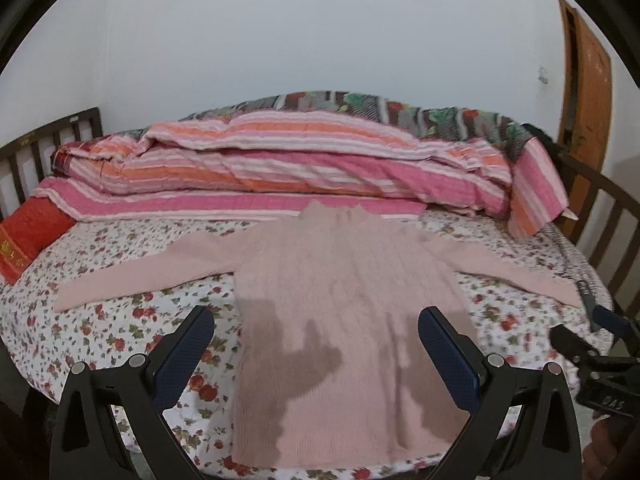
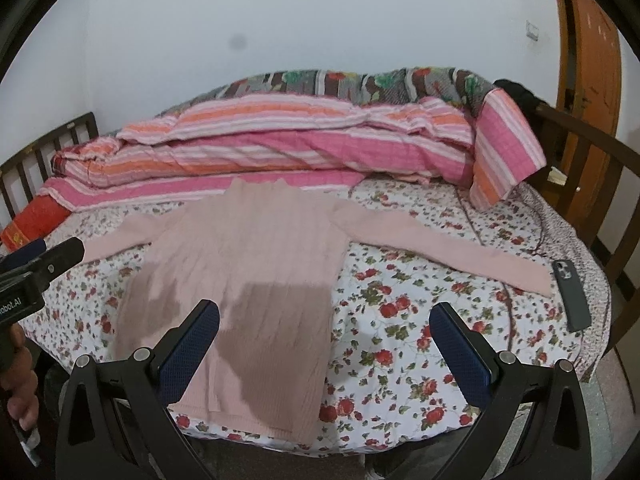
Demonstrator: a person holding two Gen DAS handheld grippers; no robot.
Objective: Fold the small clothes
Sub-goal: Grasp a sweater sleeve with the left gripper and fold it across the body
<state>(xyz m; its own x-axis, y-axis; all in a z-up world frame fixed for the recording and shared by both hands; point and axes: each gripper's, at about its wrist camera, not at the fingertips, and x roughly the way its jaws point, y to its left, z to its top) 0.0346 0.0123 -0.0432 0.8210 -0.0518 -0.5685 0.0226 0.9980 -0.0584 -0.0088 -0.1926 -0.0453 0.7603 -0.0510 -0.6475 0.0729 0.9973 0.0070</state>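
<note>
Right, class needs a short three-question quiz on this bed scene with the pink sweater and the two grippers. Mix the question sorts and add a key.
1. True or false: the pink sweater lies flat on the bed sheet with both sleeves spread out.
2. Multiple choice: what lies just past the end of the sleeve nearest the phone? A) a red box B) the phone C) a pillow
3. Fill in: the left gripper and right gripper are both ____, holding nothing.

Key: 1 true; 2 B; 3 open.
</note>
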